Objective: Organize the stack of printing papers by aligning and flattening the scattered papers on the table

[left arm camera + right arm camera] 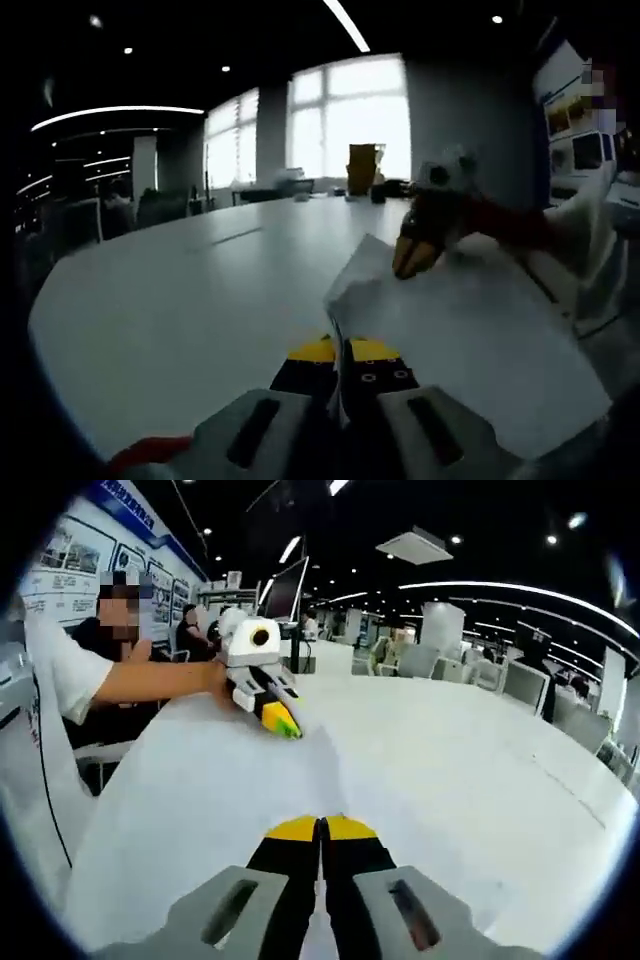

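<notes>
On the white bench point(150, 320), the stack of printing papers point(480, 340) is seen lying flat near the person's side, one corner lifted toward the middle of the bench; in the left gripper view, the left hand-held gripper point(342, 352) is shown with its yellow-tipped jaws together, clamped on the near edge of the papers; the right hand-held gripper point(412, 262) is seen across the sheet, tips down on the far edge, whether pinching or merely touching cannot be told there; in the right gripper view, the right hand-held gripper point(321, 827) is seen with jaws together at the paper point(200, 790) edge; grip on a sheet cannot be confirmed; the left hand-held gripper point(280, 723) is seen at the opposite edge, held by a bare forearm point(150, 683); windows point(350, 120) are seen behind the bench.
</notes>
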